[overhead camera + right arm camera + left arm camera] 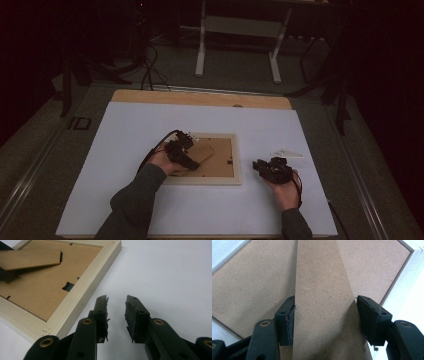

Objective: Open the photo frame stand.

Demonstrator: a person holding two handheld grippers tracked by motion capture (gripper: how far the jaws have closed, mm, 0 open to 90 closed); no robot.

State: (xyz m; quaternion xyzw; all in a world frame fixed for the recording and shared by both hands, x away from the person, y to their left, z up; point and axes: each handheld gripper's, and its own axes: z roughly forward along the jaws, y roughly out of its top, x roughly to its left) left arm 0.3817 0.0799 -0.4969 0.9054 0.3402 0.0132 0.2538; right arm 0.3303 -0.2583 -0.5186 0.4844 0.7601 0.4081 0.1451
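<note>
A picture frame [239,165] lies face down at the middle of the white counter [125,130], its brown backing board [220,160] uppermost. The left gripper [192,162] is over the frame's left half, with the hinged stand [322,302] of the backing between its jaws. In the left gripper view the left pad meets the stand's edge; the right pad sits at or just off the opposite edge, and contact there cannot be told. No earlier picture is supplied for comparison. In the right gripper view the stand's tip is lifted off the backing board, casting a shadow. The right gripper [257,166] rests on the counter just right of the frame, near its near right corner, jaws narrowly apart with nothing between them. A small pale object [287,153], too small to identify, lies farther right, beyond the right gripper.
</note>
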